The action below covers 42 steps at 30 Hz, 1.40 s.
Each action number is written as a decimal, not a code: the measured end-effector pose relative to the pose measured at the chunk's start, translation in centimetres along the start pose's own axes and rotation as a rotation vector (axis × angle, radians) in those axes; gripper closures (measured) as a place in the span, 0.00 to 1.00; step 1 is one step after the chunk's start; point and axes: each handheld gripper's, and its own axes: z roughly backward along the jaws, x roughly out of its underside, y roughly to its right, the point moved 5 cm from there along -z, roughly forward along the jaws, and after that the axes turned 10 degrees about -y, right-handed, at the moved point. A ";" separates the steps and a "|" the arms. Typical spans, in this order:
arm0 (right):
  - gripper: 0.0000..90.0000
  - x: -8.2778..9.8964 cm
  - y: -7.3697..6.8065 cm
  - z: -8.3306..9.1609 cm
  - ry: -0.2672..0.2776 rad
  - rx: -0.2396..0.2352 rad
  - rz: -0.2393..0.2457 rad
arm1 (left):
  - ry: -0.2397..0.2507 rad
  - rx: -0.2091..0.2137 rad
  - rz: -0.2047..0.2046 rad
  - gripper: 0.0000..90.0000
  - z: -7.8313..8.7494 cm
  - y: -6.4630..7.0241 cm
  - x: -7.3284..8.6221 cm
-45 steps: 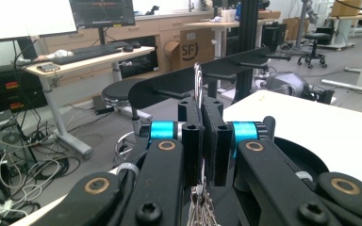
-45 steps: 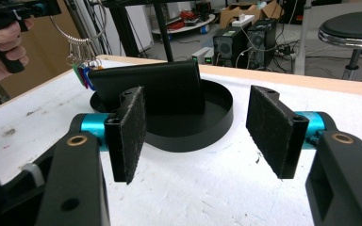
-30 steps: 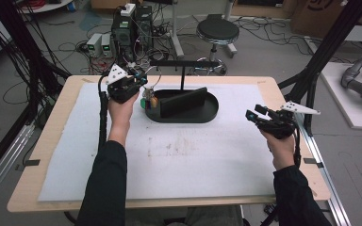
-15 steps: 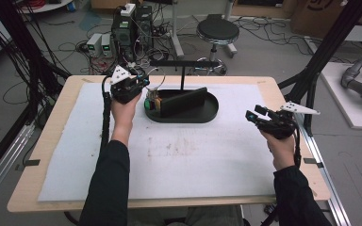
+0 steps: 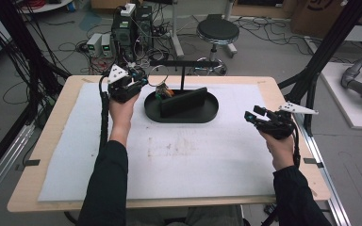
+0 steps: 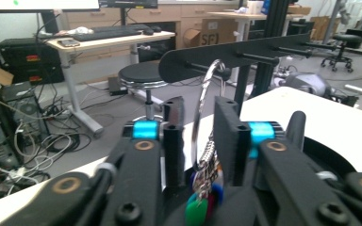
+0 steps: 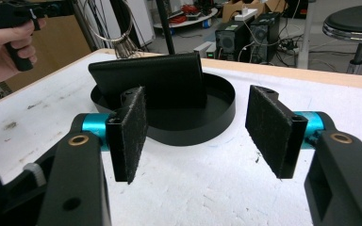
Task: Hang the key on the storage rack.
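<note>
Left gripper view, left tongs point(image 6: 198, 136) just opening, key ring point(image 6: 206, 94) between pads

Rack bar point(image 5: 185, 62) and its post point(image 5: 183, 77) block my way over the black tray point(image 5: 212, 114); key ring point(image 6: 207, 101) hangs there. White mat point(image 5: 179, 160) between my hands is wide open.
</note>
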 end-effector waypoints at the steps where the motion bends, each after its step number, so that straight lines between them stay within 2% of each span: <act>1: 0.44 0.0 0.0 0.0 0.000 0.000 0.001 | -0.004 -0.003 -0.001 0.77 0.2 0.0 -0.1; 3: 0.44 0.0 0.1 0.0 0.000 0.000 -0.001 | -0.009 -0.007 0.011 0.67 0.5 0.2 -0.3; 6: 0.44 0.1 0.1 0.0 -0.007 0.001 -0.006 | -0.028 0.008 0.021 0.56 1.0 0.5 -0.4; 11: 0.44 0.4 0.2 0.1 -0.011 0.007 0.000 | -0.087 0.026 -0.002 0.40 2.1 1.8 -0.8; 12: 0.44 0.4 0.3 0.1 -0.009 0.007 -0.001 | -0.086 0.027 -0.011 0.38 2.4 2.0 -0.8; 15: 0.44 0.5 0.4 0.3 -0.005 0.013 -0.008 | -0.037 0.008 -0.055 0.38 3.8 3.3 -0.8; 17: 0.44 0.6 0.5 0.5 -0.002 0.016 -0.010 | -0.048 -0.003 -0.079 0.37 4.6 3.9 -0.5; 20: 0.43 0.6 0.5 0.6 0.003 0.019 -0.011 | -0.041 0.007 -0.077 0.35 5.8 4.7 0.0; 24: 0.42 0.7 0.5 0.7 -0.003 0.025 -0.012 | -0.049 0.033 -0.081 0.34 7.6 5.5 1.0; 26: 0.41 0.8 0.5 0.7 -0.010 0.029 -0.011 | -0.055 0.047 -0.070 0.33 8.4 5.7 1.8; 31: 0.41 1.0 0.4 0.8 -0.013 0.042 0.003 | -0.080 0.068 -0.046 0.30 10.3 6.2 4.7; 37: 0.40 1.4 0.4 0.6 -0.025 0.053 0.005 | -0.101 0.068 -0.015 0.27 11.8 5.8 7.8; 39: 0.39 1.5 0.4 0.5 -0.029 0.067 0.017 | -0.100 0.064 -0.001 0.27 12.1 5.4 8.5; 42: 0.39 1.7 0.3 0.4 -0.032 0.078 0.024 | -0.112 0.051 -0.006 0.27 12.5 4.9 9.4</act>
